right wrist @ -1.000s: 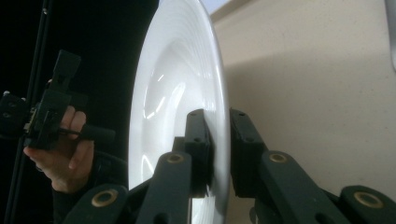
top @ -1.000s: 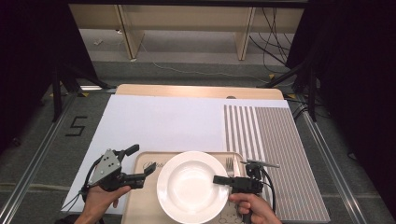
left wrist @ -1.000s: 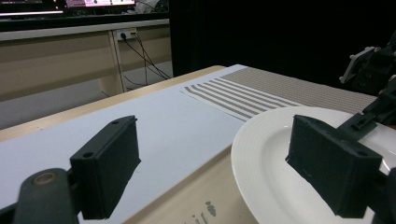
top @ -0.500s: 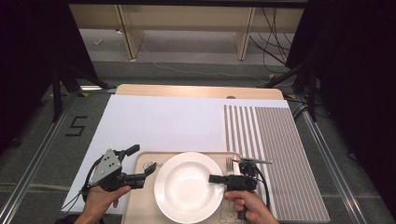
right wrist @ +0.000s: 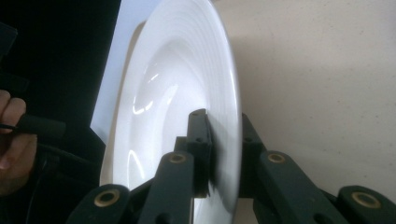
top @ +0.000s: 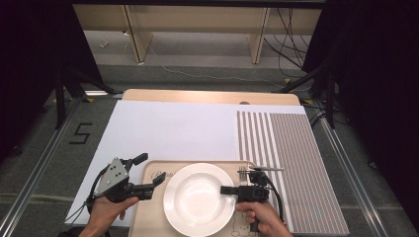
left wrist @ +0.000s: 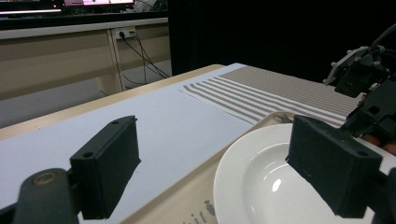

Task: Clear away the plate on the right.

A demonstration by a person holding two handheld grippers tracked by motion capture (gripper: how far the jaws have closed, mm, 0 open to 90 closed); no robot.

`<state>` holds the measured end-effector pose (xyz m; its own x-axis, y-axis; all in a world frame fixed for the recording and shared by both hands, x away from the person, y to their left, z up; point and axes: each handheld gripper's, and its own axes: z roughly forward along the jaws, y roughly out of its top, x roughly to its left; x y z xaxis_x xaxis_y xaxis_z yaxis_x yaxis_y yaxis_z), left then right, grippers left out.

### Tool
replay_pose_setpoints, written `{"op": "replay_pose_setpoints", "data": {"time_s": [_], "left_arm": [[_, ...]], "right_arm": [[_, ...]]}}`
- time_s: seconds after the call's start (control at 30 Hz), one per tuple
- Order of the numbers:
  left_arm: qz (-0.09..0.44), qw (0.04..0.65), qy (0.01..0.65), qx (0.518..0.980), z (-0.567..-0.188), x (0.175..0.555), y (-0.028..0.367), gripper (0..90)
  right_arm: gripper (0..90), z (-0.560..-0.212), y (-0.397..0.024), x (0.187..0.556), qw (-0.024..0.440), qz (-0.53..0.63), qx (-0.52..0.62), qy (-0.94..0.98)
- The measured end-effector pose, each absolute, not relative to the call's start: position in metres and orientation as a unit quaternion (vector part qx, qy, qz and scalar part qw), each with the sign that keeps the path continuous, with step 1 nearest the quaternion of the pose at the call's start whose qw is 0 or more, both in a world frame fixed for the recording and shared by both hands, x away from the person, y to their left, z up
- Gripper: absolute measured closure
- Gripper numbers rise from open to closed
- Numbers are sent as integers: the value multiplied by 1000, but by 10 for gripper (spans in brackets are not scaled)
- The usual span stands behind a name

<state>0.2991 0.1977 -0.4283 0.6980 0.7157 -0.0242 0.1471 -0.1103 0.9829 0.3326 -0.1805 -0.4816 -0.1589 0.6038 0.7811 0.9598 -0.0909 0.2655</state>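
White plate (top: 199,198) sits on the wooden tray (top: 153,170) at the table's near edge. Right gripper (top: 228,190) is clamped on its right rim, one jaw above and one below, likely to lift or slide it. Left gripper (top: 154,172) waits with jaws apart just left of the plate, holding nothing. Fork (top: 259,170) lies right of the plate. Compared with a second ago, plate and right gripper sit slightly further left.

Soft, even overhead light keeps the desk (top: 173,128) bright while the room around it falls to near black, the white plate (top: 197,197) carries small glare streaks, and in the right gripper view its near rim (right wrist: 231,154) blurs, with only faint shadows.
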Motion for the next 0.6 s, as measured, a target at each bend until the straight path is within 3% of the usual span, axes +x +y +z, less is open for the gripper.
{"op": "replay_pose_setpoints", "data": {"time_s": [0.2,0.6], "left_arm": [[239,596,302,705,-429,300,197,158],[236,596,302,706,-429,300,196,158]], "right_arm": [[791,-479,-179,333,209,-407,-596,-660],[575,-471,-173,332,93,-364,-531,-760]]}}
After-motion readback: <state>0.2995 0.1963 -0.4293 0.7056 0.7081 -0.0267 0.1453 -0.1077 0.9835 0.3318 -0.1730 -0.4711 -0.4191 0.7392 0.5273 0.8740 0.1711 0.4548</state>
